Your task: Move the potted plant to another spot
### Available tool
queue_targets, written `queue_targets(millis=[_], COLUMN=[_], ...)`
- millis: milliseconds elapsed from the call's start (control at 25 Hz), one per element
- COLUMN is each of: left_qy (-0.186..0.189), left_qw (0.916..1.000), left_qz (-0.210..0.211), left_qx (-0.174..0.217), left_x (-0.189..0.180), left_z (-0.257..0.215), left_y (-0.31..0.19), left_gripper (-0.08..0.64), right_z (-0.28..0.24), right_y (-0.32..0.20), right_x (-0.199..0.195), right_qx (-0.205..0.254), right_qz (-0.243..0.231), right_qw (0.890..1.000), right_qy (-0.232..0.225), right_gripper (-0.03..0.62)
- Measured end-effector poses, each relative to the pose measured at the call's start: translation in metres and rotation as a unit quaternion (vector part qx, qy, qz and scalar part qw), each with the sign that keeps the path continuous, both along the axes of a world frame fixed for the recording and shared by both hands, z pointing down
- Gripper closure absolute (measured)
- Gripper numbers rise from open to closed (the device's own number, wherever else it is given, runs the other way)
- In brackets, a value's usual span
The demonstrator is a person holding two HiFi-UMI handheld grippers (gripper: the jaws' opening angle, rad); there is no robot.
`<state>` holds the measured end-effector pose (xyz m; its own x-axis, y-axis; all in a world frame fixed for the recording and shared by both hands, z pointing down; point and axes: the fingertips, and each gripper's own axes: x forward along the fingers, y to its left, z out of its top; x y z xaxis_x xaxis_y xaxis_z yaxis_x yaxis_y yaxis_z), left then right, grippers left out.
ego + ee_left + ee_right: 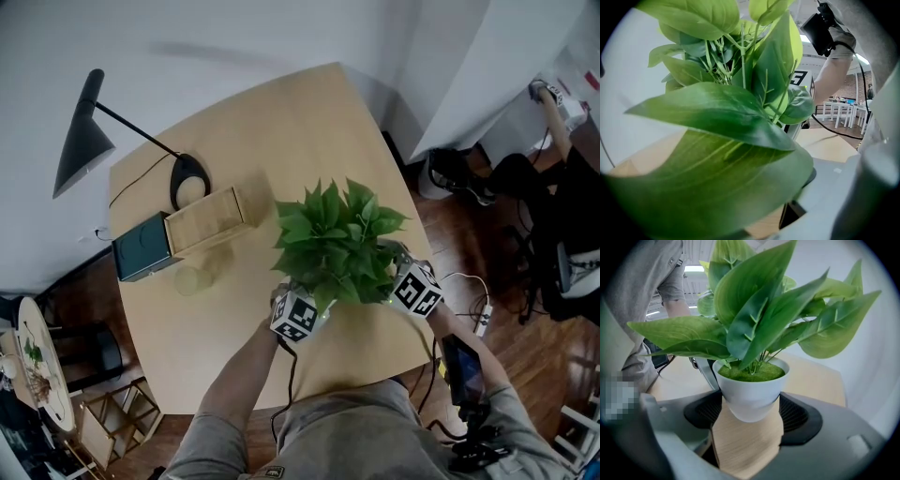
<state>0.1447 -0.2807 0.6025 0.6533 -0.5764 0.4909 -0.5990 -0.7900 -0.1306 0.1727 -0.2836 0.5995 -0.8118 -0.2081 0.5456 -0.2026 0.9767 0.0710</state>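
White pot (751,394) of the potted plant (337,239) sits square btwn the jaws of the right gripper (750,411). Those jaws are set wide w/ one black pad against each side of the pot, so it reads as a hold, tho how firm I can't say. The plant stands upright, stems straight up, leaves spreading over both tools. It's close to the right edge of the desk (272,122), toward the near right corner.

The left gripper (302,311) is tucked in on the plant's other side, just beside the pot. A big leaf (717,187) lies across its jaws and only one jaw's edge shows, so wide or narrow, can't tell. Whether the pot's base is on the wood or just off it isn't clear either.

My read: the right hand has the pot centred, so it's the one to carry. Lift straight up along the stem axis and keep it level, else the leafy top may tip it. Free room lies toward the desk's middle and far corner. The lamp (94,131), teal box (142,247) and wooden box (208,219) crowd the left edge.
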Motion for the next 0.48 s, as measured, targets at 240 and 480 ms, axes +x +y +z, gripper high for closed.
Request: queue_targets(millis=[240, 480], left_qy=[-0.002, 0.004], left_qw=[0.9999, 0.9998], left_qz=[0.003, 0.008], left_qx=[-0.015, -0.020], left_x=[0.000, 0.000], left_z=[0.014, 0.017], left_y=[-0.003, -0.002], left_gripper=[0.219, 0.221], right_z=[0.017, 0.023], right_y=[-0.004, -0.002], right_x=[-0.001, -0.003], right_qx=[-0.011, -0.018], right_qz=[-0.001, 0.002], right_qw=[1.000, 1.000], right_qy=[0.007, 0.005], right_gripper=[0.202, 0.202])
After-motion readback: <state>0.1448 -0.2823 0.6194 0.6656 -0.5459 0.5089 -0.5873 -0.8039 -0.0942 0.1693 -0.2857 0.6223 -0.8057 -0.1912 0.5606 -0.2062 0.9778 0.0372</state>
